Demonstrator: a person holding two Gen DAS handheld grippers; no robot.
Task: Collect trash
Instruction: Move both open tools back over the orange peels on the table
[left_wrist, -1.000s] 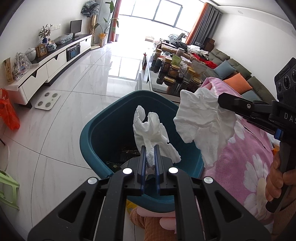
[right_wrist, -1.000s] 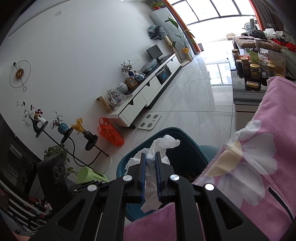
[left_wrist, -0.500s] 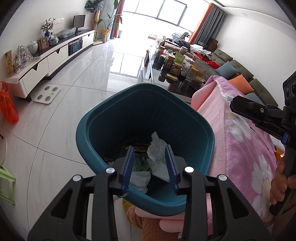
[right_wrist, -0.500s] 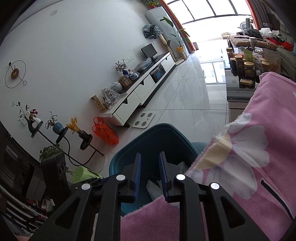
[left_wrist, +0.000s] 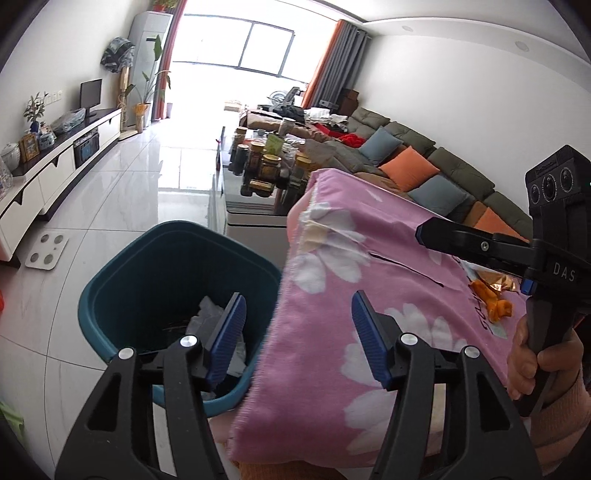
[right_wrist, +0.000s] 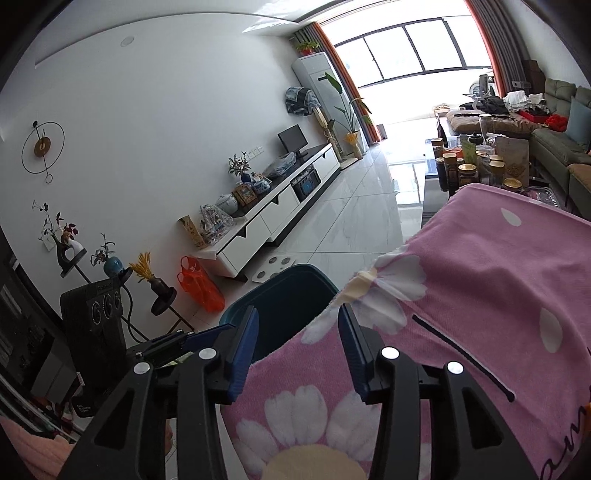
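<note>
- The left gripper (left_wrist: 297, 325) hangs with jaws wide apart, empty, straddling the edge where the teal bin (left_wrist: 110, 273) meets the pink flowered blanket (left_wrist: 369, 258).
- Crumpled white tissues (left_wrist: 207, 314) lie inside the bin, on the floor beside the blanket.
- The right gripper (right_wrist: 297, 347) also has its jaws apart, empty, above the blanket's edge.
- Orange scraps (left_wrist: 493, 299) rest on the blanket near the right hand (left_wrist: 532, 354).

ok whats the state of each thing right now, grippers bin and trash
left gripper: open, holding nothing
right gripper: open, holding nothing
teal bin: upright, uncovered, white tissues inside
orange wrapper: lying on the pink blanket, not picked up
</note>
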